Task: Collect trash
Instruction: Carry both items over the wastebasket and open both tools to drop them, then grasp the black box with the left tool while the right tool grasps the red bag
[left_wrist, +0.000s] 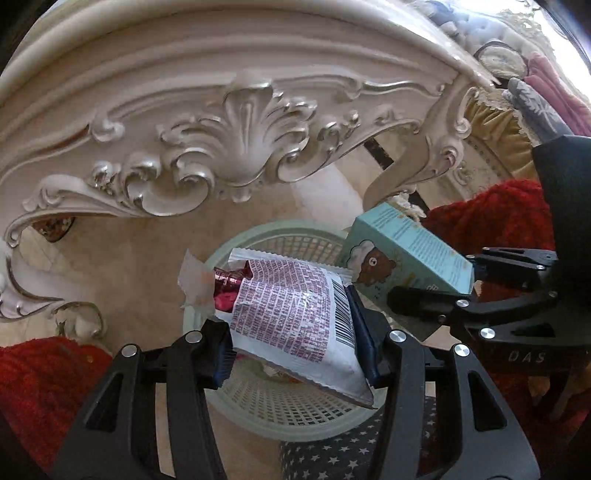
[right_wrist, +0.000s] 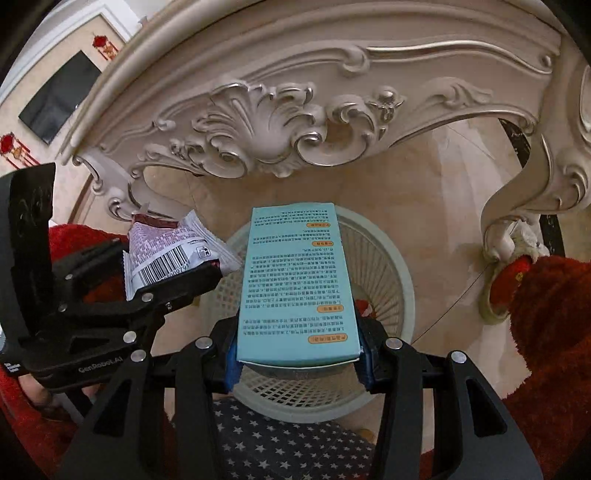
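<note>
My left gripper (left_wrist: 295, 347) is shut on a white snack wrapper (left_wrist: 291, 314) with purple print and a barcode, held over a pale green mesh waste basket (left_wrist: 295, 410) on the floor. My right gripper (right_wrist: 299, 358) is shut on a teal cardboard box (right_wrist: 295, 280) with printed text, held above the same basket (right_wrist: 391, 273). In the left wrist view the box (left_wrist: 402, 254) shows a bear picture, with the right gripper (left_wrist: 436, 295) behind it. In the right wrist view the wrapper (right_wrist: 166, 254) and left gripper (right_wrist: 177, 284) sit at the left.
An ornate carved cream table apron (left_wrist: 229, 140) and its curved leg (right_wrist: 517, 206) stand just beyond the basket. Red fluffy sleeves (right_wrist: 550, 314) flank both sides. A star-patterned grey cloth (right_wrist: 288, 443) lies below. Beige tiled floor (right_wrist: 436, 192) surrounds the basket.
</note>
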